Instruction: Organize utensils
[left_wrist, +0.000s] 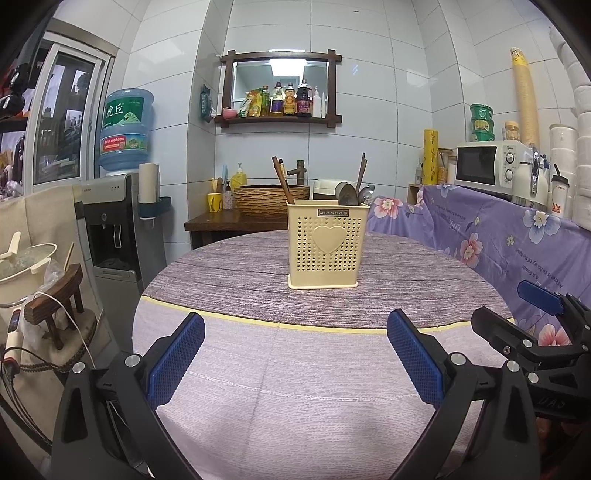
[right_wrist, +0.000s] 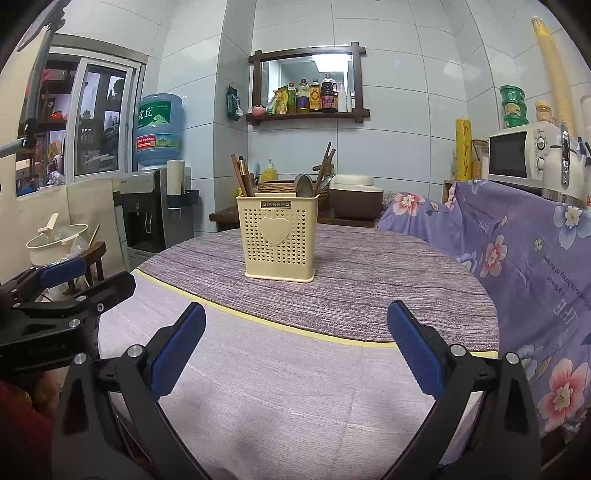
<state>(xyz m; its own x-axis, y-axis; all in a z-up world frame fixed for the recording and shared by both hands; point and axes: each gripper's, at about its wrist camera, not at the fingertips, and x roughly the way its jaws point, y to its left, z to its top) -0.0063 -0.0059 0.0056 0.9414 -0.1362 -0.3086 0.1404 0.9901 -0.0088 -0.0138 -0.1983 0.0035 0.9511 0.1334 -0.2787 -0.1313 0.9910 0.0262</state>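
Both grippers spread wide w/ nothing in them: left gripper (left_wrist: 295, 343), right gripper (right_wrist: 297, 341). The utensil holder (left_wrist: 325, 247) stands upright straight ahead of both, well apart. Chopsticks (left_wrist: 282, 179) & spoons (left_wrist: 349, 194) already stand inside. No loose utensils on the table (left_wrist: 295, 387), so prob. nearly done.

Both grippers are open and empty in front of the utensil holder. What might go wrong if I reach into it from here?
1. The cream utensil holder stands free and tall on the tablecloth; pulling a utensil sideways may tip it.
2. The chopsticks lean at the left, the spoons crowd the right; grabbing one may drag its neighbours out.
3. The left gripper and right gripper sit close together, so simultaneous reaches could collide.
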